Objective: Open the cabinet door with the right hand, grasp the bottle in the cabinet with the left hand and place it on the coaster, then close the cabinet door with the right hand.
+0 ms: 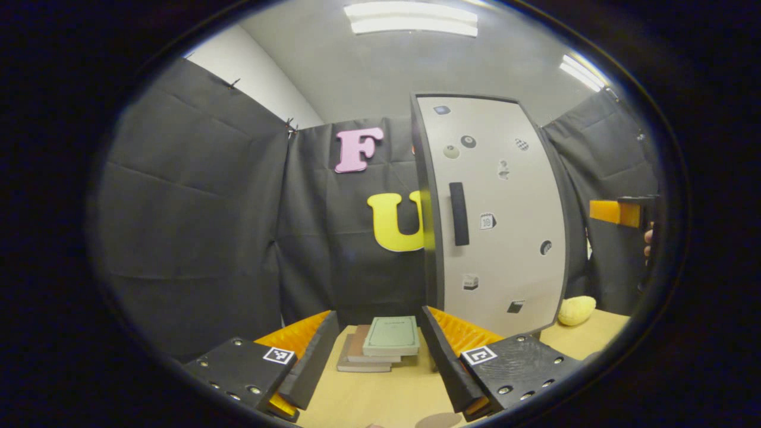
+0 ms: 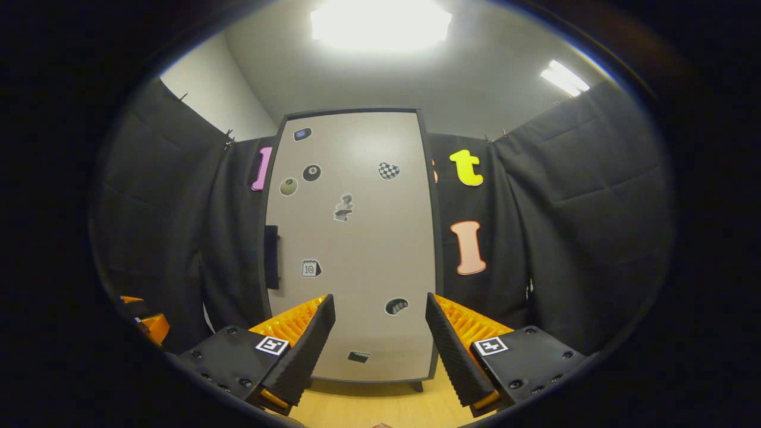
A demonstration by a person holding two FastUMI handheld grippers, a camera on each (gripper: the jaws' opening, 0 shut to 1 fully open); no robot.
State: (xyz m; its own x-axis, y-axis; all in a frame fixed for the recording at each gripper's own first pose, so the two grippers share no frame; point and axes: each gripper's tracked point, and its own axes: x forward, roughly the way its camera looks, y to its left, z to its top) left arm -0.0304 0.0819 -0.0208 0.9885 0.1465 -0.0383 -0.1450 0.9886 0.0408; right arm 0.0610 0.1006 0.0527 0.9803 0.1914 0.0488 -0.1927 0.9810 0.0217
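The tall pale cabinet (image 1: 499, 214) stands on the wooden table with its door shut, hiding whatever is inside. Its dark vertical handle (image 1: 458, 214) runs down the door's left side. My left gripper (image 1: 377, 313) is open and low over the table, left of the cabinet. A brownish round edge, possibly the coaster (image 1: 440, 420), peeks out just below it. In the right gripper view the cabinet door (image 2: 357, 238) faces me squarely with the handle (image 2: 271, 257) at its left edge. My right gripper (image 2: 379, 298) is open and holds nothing, a short way in front of the door.
A stack of books (image 1: 380, 345) lies on the table (image 1: 380, 398) ahead of the left gripper. A soft yellow object (image 1: 576, 310) rests right of the cabinet. The right gripper (image 1: 618, 212) and a hand show at the far right. The left gripper (image 2: 142, 321) shows at the lower left.
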